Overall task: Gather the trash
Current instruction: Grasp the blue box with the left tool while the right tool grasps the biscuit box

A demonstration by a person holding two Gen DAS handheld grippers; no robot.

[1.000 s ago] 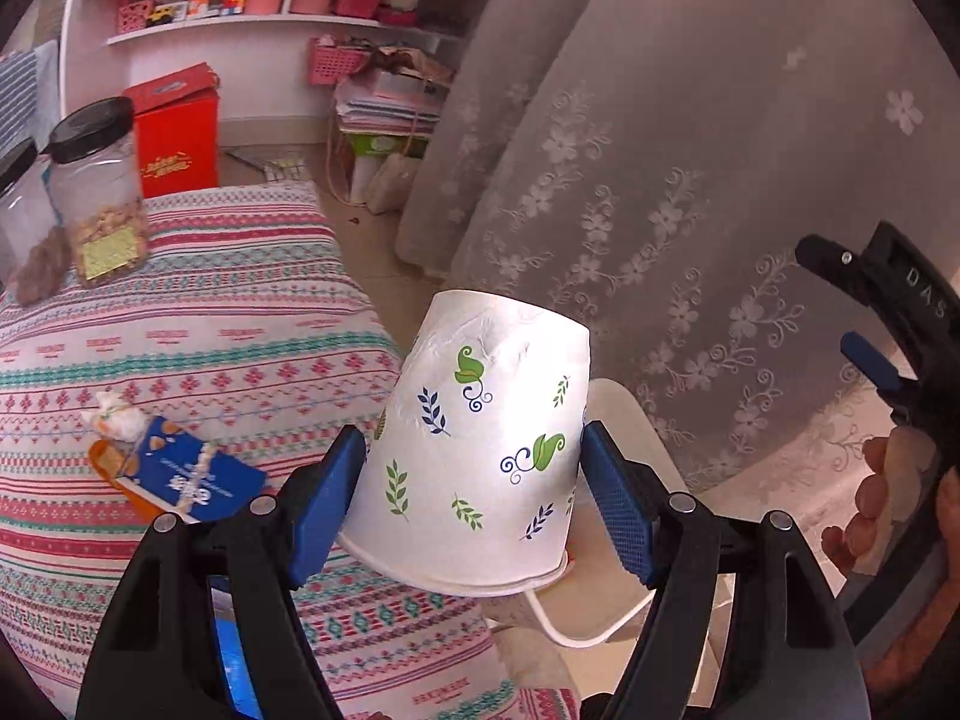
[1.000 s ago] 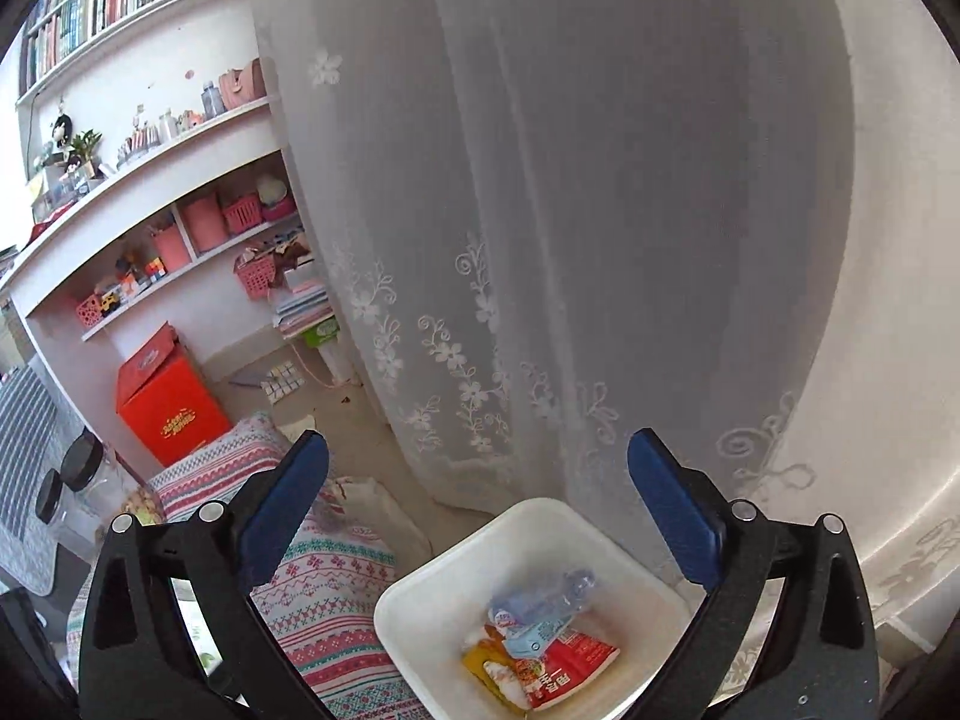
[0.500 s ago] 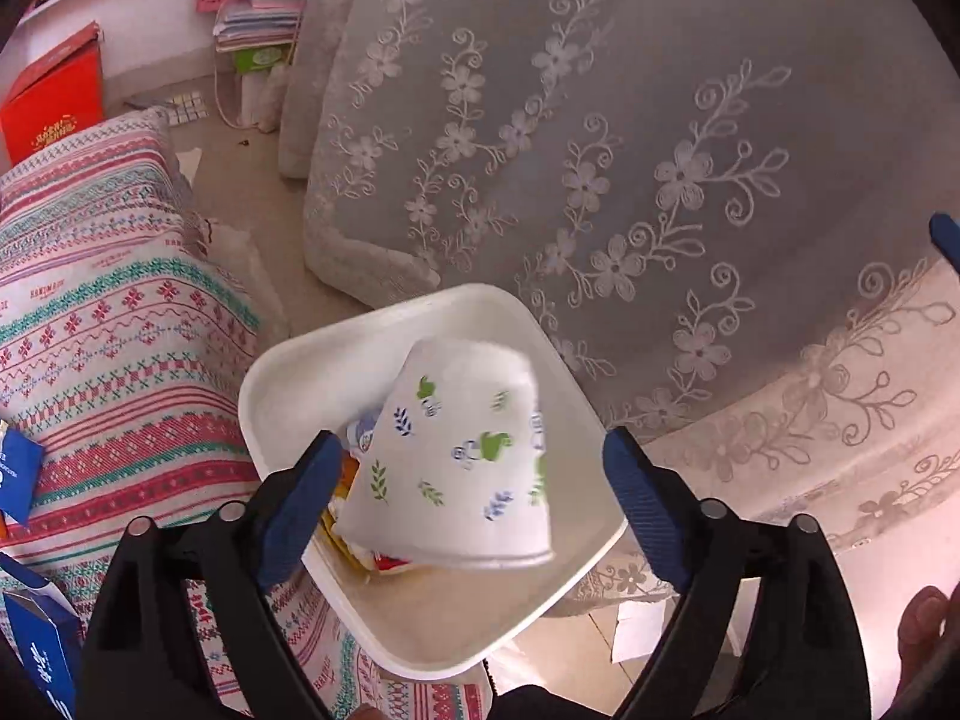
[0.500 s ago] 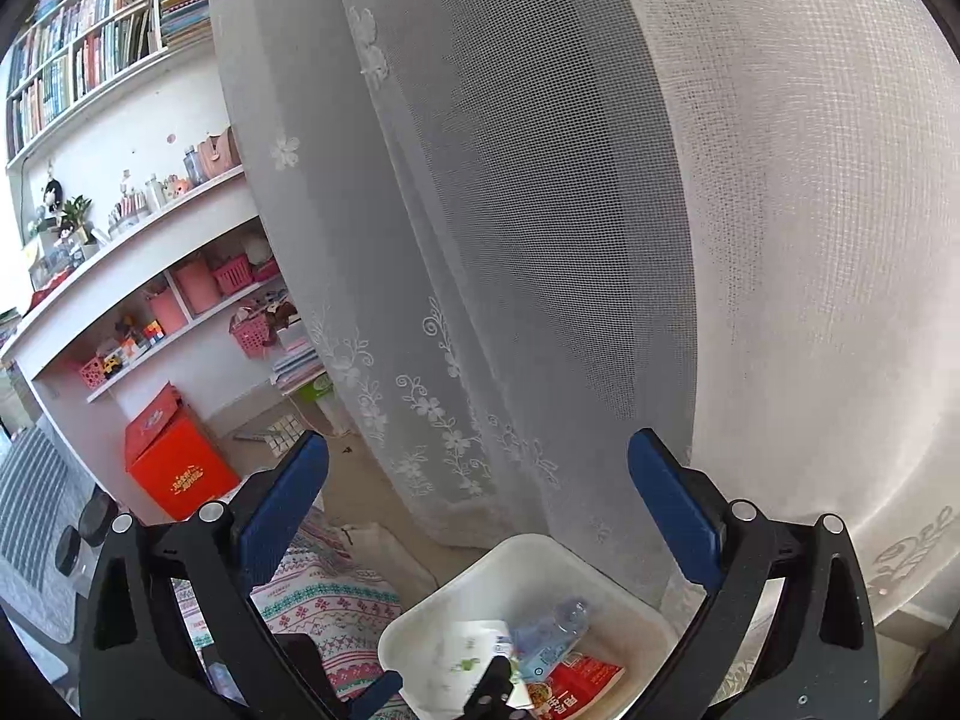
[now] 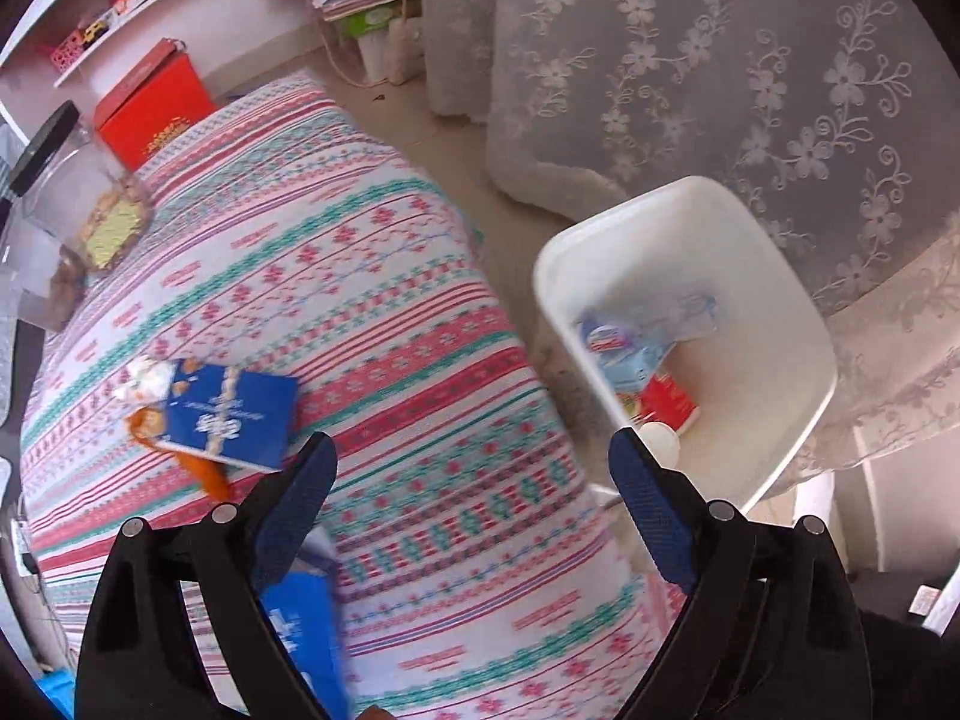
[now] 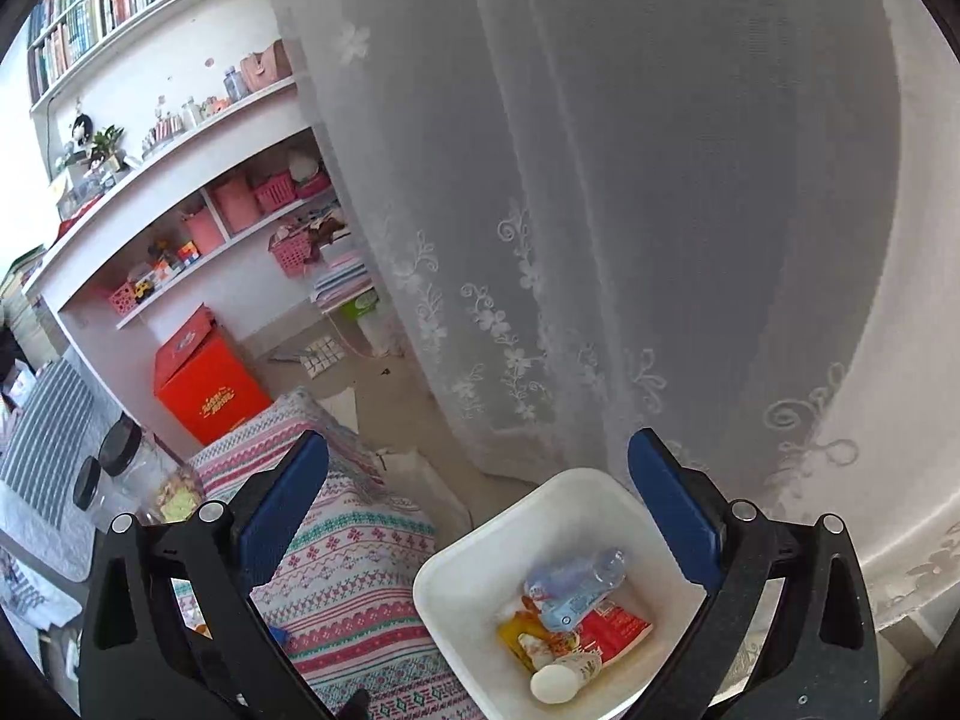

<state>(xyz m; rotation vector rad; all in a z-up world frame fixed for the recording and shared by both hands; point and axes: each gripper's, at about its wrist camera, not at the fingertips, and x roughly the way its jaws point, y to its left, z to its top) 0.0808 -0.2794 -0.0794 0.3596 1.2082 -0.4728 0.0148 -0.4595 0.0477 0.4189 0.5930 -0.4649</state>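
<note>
Left gripper (image 5: 468, 486) jaws spread wide, nothing between them, over the striped patterned tablecloth (image 5: 372, 276); right gripper (image 6: 480, 498) likewise wide apart and empty, above the white trash bin (image 6: 474, 558). Paper cup (image 6: 564, 677) lies on its side inside the bin, at its near edge, touching a red snack wrapper (image 6: 618, 630) and next to a crushed plastic bottle (image 6: 576, 585); bin sits on the floor between table edge and lace curtain (image 6: 600, 210). Blue box (image 5: 231, 414) on the cloth, near an orange wrapper (image 5: 204, 471) and a crumpled tissue (image 5: 147, 378); glass jar (image 5: 78, 180) at the far left edge.
</note>
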